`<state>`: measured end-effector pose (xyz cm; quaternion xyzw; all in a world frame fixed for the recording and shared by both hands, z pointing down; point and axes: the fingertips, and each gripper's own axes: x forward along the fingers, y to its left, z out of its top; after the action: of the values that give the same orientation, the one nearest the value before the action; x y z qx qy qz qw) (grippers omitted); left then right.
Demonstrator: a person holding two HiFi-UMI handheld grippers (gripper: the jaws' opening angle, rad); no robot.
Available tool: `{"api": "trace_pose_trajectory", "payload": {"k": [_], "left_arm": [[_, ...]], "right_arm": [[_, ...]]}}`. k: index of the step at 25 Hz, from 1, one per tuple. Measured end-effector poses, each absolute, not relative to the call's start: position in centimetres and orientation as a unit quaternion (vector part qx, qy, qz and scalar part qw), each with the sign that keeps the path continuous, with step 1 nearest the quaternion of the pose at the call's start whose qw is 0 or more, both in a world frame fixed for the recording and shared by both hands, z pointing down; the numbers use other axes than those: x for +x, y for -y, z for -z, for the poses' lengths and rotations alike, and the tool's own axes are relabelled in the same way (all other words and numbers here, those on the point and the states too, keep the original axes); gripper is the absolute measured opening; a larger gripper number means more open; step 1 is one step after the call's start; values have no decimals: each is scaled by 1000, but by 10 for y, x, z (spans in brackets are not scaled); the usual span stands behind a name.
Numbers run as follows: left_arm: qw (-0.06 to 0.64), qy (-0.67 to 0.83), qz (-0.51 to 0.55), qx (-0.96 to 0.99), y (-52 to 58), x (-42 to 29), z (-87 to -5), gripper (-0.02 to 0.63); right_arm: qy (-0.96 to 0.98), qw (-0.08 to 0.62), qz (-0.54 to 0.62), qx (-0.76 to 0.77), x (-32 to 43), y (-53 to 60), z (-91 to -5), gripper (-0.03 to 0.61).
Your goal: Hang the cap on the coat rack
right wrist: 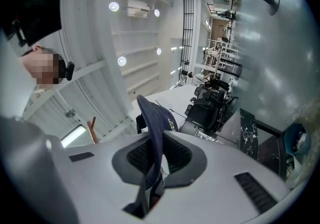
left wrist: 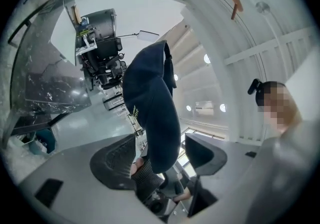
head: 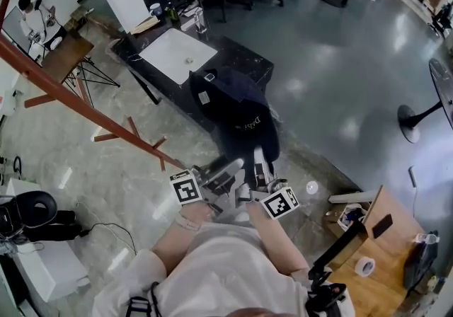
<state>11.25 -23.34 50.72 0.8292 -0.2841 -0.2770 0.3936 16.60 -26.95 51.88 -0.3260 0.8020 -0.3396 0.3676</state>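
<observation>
The cap (head: 237, 107) hangs up in the air near the rack (head: 78, 103), to its right and clear of its pegs. The right gripper (right wrist: 156, 160) is clenched on the cap's edge. The left gripper (left wrist: 160, 157) is released, jaws wide around the cloth.

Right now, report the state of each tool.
Left tool: open, cap between its jaws, not gripped.
Right tool: closed on the cap.

cap (head: 237, 107) close in all three views

cap (head: 237, 107): dark, aloft near table (head: 244, 61) | coat rack (head: 78, 103): left, apart | right gripper (head: 260, 165): apparently holding cap
</observation>
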Motion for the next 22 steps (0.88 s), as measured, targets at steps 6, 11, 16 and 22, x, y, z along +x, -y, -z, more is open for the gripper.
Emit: {"api": "trace_pose_trajectory", "payload": {"k": [6,11,16,22], "left_arm": [[378,326,302,812,227,62,-489,288],[359,356,302,808,227,24,-478,222],[339,390,279,809,222,-16,-458,154],[335,402,287,802,248,-67,-420,81]], "right_arm": [[-827,349,333,-287,108,249,-502,38],[-841,342,329,-259,63,239,-490,38],[-854,337,316,-241,24,234,-463,38],[-861,337,293,-243,-23,255,-412,40]]}}
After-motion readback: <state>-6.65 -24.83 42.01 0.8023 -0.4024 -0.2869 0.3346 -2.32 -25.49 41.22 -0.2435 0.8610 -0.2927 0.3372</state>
